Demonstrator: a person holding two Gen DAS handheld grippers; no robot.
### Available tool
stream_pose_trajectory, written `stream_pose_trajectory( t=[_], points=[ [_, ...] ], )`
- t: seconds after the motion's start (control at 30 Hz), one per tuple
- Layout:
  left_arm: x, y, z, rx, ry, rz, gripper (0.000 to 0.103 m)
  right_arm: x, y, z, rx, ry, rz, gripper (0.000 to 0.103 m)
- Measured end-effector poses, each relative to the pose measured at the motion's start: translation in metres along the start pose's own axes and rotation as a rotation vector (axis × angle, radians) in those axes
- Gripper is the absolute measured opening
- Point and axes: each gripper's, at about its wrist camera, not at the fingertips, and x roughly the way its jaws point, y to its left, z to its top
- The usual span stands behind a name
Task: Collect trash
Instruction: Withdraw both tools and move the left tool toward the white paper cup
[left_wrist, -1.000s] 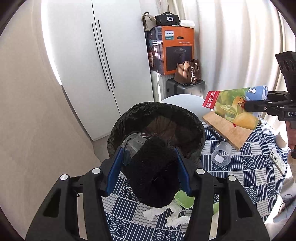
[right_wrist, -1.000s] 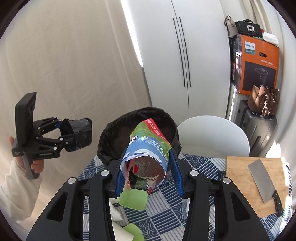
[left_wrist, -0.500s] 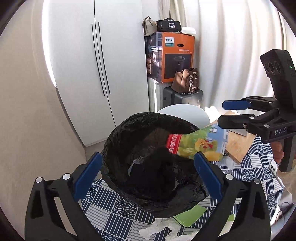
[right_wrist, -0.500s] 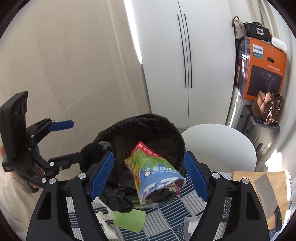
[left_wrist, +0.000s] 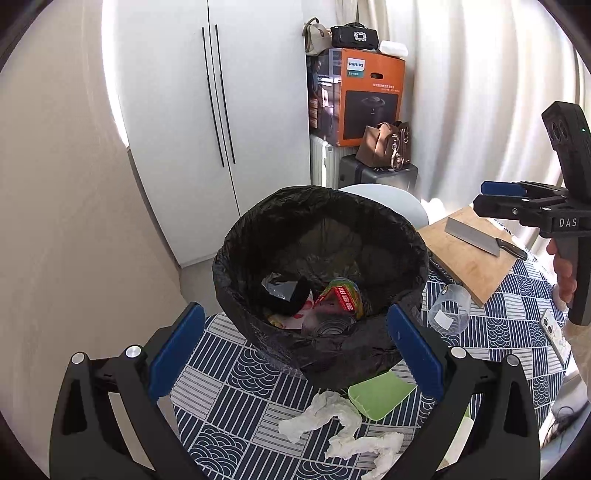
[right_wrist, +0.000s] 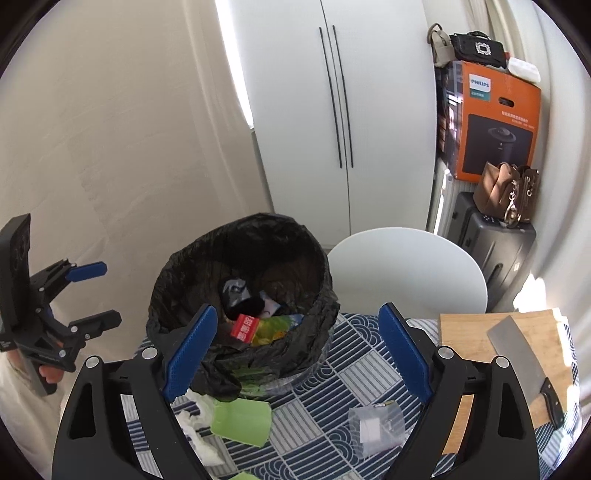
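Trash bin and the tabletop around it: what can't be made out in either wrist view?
- Trash bin: its lower contents are hidden under the snack bag and black liner folds, both views.
- Crumpled tissue: cut off by the frame bottom, left view; partly behind the right tongs, right view.
- Clear cup: its label is too small to read.
- Cleaver: handle end sits in fisheye blur.

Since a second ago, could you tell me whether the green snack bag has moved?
Yes. The green snack bag left the right gripper and dropped down inside the black-lined bin, where it lies now.
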Motion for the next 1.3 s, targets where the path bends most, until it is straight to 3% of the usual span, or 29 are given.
stream_pose_trajectory(
  t=[0.73,1.3],
  points=[
    [-0.033,-0.052,-0.069,-0.046,0.096,0.070,0.097,-0.041,-0.029,-0.069,0.003,0.076,-0.021,0.085],
    [-0.015,-0.118,-0.125,-0.075,0.235,0.115,0.097,-0.051,-0.058,-0.121,0.036,0.145,-0.005,0.085]
  ],
)
